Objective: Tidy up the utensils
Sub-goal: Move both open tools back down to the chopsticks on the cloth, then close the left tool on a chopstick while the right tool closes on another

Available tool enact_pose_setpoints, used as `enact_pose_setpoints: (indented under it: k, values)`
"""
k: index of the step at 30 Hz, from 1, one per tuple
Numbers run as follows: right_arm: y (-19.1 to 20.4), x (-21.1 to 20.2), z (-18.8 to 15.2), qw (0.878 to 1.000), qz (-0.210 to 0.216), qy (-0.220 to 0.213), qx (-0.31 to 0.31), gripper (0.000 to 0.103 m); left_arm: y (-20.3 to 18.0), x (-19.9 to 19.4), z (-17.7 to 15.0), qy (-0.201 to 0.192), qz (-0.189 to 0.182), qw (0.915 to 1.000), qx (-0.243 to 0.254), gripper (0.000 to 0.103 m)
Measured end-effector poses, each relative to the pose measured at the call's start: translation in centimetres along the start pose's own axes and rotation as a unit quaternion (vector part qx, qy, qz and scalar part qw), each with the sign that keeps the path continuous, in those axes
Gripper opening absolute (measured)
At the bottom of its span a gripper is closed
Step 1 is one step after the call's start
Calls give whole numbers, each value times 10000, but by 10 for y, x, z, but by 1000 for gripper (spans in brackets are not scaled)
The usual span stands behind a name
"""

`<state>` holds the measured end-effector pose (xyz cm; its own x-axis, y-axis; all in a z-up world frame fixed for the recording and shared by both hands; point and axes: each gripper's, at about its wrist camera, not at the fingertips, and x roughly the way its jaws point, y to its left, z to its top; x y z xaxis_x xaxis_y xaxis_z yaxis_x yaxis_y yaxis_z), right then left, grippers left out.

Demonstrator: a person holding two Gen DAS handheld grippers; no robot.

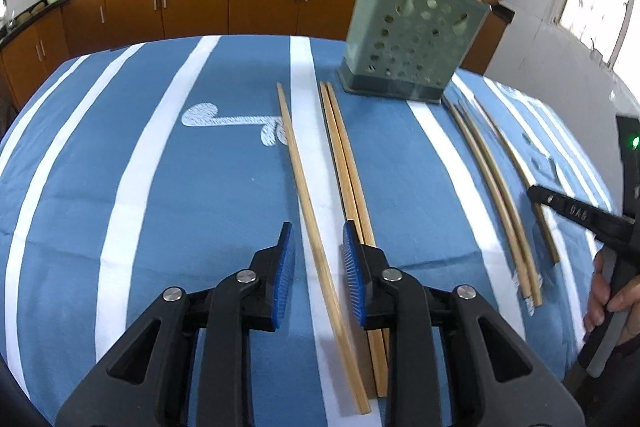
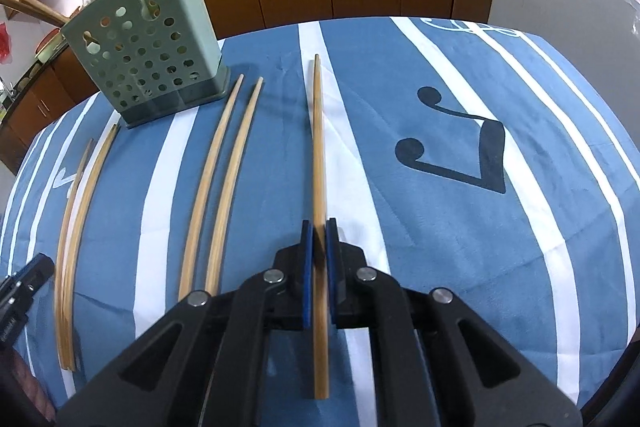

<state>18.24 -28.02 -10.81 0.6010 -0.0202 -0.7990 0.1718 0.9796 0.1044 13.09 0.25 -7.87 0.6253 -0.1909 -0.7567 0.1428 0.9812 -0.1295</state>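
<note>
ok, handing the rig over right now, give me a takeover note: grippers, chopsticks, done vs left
Right gripper: shut on a single chopstick, which looks low over the blue striped cloth.
Left gripper: open, straddling the leftmost chopstick, not clamped.
Green holder: upright at the far side of the cloth, some chopsticks already in it.
Loose on the cloth: a pair beside the left gripper, another pair nearer the holder.
Left: carry each one to the holder and drop it in.
</note>
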Motion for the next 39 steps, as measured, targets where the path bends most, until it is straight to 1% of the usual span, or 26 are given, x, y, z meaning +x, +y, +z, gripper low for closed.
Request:
enact_pose_setpoints:
  k: [3,6,11,19,23,26,29,35,37,39]
  values:
    - [0,-1,0,10000,35,2,-39,8,-5,7,-4,119,148,9998,98,14]
    - [3,-2,-3,9999,59,-4,-106,10,-7,9,-6,74,304,9994,179,9]
    - [7,-3,-6,9997,39,-43,-228,9,-4,13,0,66,404,9990,202,8]
    - [9,5,5,9995,112,-117,-284,8,17,30,27,61,541,9985,59,7]
    - [10,12,15,9994,67,-177,-278,8,27,39,39,9,424,9991,4,7]
    - [10,16,21,9993,41,-200,-303,8,33,39,42,38,211,9997,-91,7]
    - [7,15,22,9995,109,-140,-260,10,35,32,37,11,135,9999,-72,7]
    - [8,7,9,9993,178,-120,-296,11,33,21,24,78,6,10000,15,7]
    - [9,5,5,9992,196,-123,-316,17,34,19,20,96,-25,9999,-26,7]
    - [9,4,3,9992,200,-121,-321,18,33,19,19,98,-34,9999,-51,7]
